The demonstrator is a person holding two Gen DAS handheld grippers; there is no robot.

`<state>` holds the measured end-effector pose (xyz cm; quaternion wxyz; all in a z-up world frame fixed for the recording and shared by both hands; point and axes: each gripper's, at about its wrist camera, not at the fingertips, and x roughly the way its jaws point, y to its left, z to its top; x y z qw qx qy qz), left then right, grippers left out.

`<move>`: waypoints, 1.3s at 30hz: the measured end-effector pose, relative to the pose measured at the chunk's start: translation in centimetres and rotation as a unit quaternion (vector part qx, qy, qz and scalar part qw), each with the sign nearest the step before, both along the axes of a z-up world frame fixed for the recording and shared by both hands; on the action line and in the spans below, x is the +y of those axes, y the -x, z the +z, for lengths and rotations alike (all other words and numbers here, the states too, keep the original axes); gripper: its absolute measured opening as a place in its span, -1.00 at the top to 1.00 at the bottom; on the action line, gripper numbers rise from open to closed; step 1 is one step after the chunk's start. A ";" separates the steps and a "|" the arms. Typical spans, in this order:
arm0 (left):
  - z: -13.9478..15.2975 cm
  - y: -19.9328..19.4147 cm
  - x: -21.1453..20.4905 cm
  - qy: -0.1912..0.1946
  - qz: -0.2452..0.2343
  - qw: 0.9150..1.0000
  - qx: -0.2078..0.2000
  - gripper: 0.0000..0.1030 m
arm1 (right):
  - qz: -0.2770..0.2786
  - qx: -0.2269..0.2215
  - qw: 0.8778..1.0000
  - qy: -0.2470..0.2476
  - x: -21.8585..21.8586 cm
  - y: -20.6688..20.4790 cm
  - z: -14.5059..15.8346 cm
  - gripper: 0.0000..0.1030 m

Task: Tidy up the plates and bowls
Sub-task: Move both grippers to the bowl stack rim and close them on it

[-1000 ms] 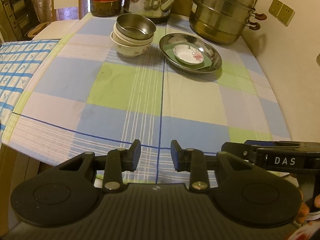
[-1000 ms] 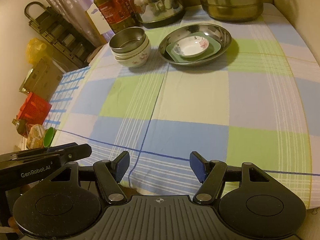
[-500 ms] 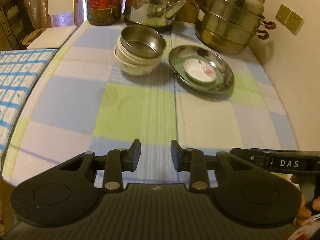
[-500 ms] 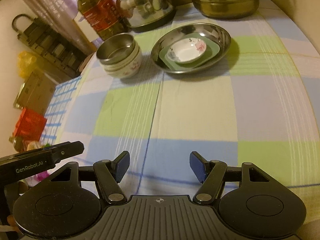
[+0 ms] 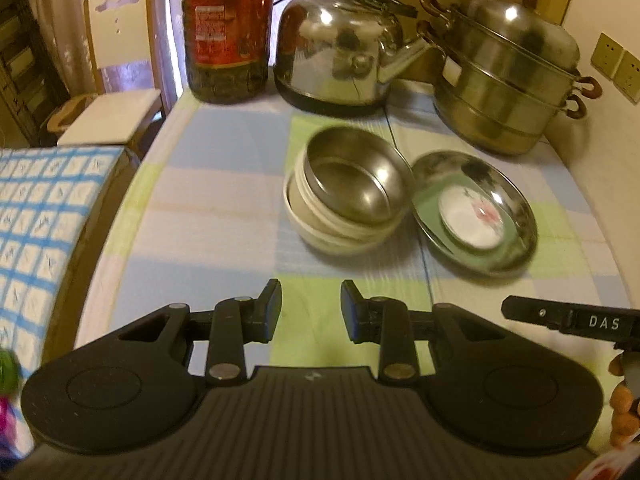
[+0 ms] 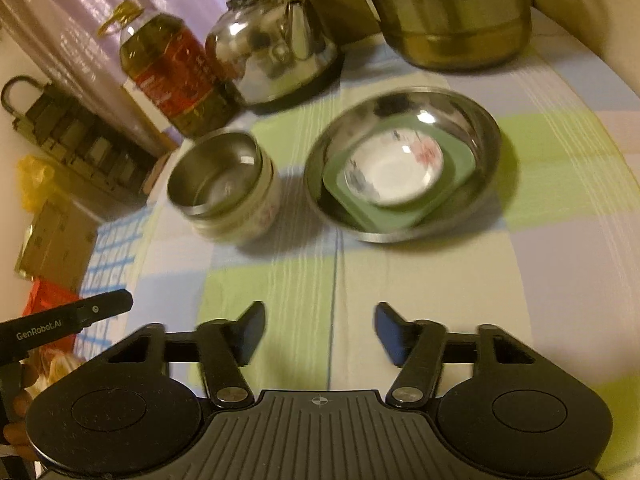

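A steel bowl (image 5: 354, 178) sits nested on top of stacked white bowls (image 5: 332, 232) on the checked tablecloth. To its right a wide steel dish (image 5: 516, 216) holds a green square plate (image 5: 428, 208) with a small white flowered saucer (image 5: 476, 216) on it. My left gripper (image 5: 311, 308) is open and empty, short of the bowl stack. In the right wrist view the bowl stack (image 6: 224, 188) and the steel dish (image 6: 486, 136) with the green plate (image 6: 400, 216) and saucer (image 6: 394, 172) lie ahead. My right gripper (image 6: 320, 330) is open and empty, short of them.
Behind the dishes stand an oil bottle (image 5: 226, 28), a steel kettle (image 5: 344, 48) and a stacked steamer pot (image 5: 508, 88). The wall runs along the table's right side. A white chair (image 5: 116, 64) and a blue-checked surface (image 5: 36, 216) lie to the left.
Both grippers have moved forward over the table towards the bowl stack and the steel dish, which now look larger and closer. Both stay open and empty.
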<state>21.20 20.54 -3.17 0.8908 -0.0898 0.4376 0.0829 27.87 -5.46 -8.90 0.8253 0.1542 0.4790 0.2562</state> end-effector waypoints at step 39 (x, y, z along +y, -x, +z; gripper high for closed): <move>-3.0 -12.2 4.2 -0.010 -0.048 0.999 0.010 0.59 | 0.015 -0.058 0.997 -0.045 8.5 -9.6 -2.5 0.97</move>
